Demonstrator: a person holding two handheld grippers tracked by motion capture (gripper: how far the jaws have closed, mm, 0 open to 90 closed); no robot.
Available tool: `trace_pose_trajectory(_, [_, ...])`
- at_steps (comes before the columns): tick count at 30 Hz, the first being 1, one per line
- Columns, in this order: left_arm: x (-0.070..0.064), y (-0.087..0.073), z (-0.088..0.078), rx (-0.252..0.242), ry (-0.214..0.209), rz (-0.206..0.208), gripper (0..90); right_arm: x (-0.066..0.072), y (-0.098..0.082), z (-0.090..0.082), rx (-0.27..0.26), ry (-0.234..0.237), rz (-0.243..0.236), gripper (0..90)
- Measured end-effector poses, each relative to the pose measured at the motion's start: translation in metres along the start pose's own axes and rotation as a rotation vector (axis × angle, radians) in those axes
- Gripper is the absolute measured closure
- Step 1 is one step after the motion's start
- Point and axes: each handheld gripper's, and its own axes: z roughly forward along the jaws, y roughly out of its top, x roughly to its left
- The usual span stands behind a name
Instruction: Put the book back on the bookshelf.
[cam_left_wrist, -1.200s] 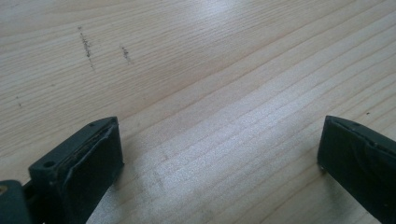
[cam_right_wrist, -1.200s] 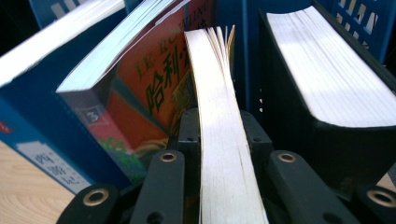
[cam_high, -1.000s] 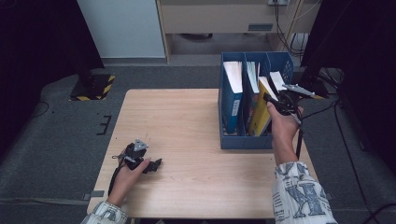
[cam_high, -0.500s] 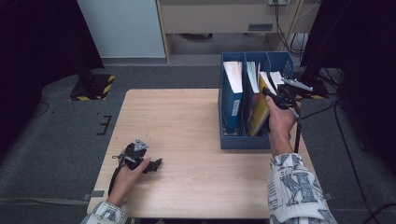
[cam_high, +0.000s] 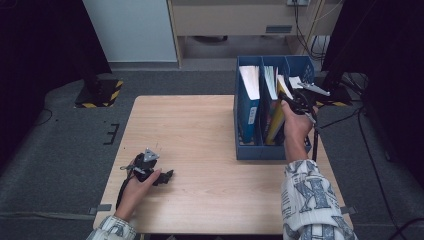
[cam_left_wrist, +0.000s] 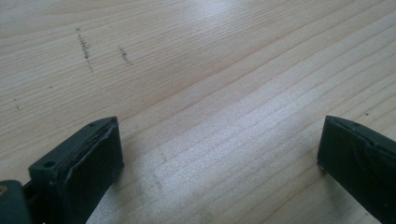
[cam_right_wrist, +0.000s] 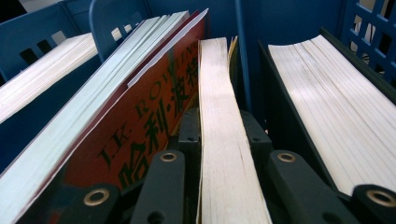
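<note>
A blue file holder (cam_high: 248, 150) with several upright compartments stands at the table's right side and holds books. My right gripper (cam_high: 296, 103) reaches into it from above and is shut on a thin book with cream page edges (cam_right_wrist: 215, 79) and a yellow cover (cam_high: 276, 124), which leans in a middle compartment. Its jaws (cam_right_wrist: 219, 123) clamp the book from both sides. A red-covered book (cam_right_wrist: 140, 121) leans just left of it, and a thick dark-covered one (cam_right_wrist: 322, 98) stands to the right. My left gripper (cam_high: 165, 176) rests near the front left edge, open (cam_left_wrist: 219, 144) over bare wood.
The wooden table (cam_high: 200, 130) stretches bare between the two hands. Another book with white pages (cam_high: 250, 82) fills the holder's left compartment. Dark floor and a cabinet lie beyond the far edge, with cables to the right.
My right gripper has shifted a little toward the far side of the holder with the book in it. The left hand has stayed in place.
</note>
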Motion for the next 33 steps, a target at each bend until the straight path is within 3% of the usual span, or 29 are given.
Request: trace_pose_trajectory(33, [0.0, 0.001, 0.0, 0.002, -0.003, 0.003, 0.0, 0.003, 0.001, 0.014, -0.022, 0.006, -0.023, 74.8])
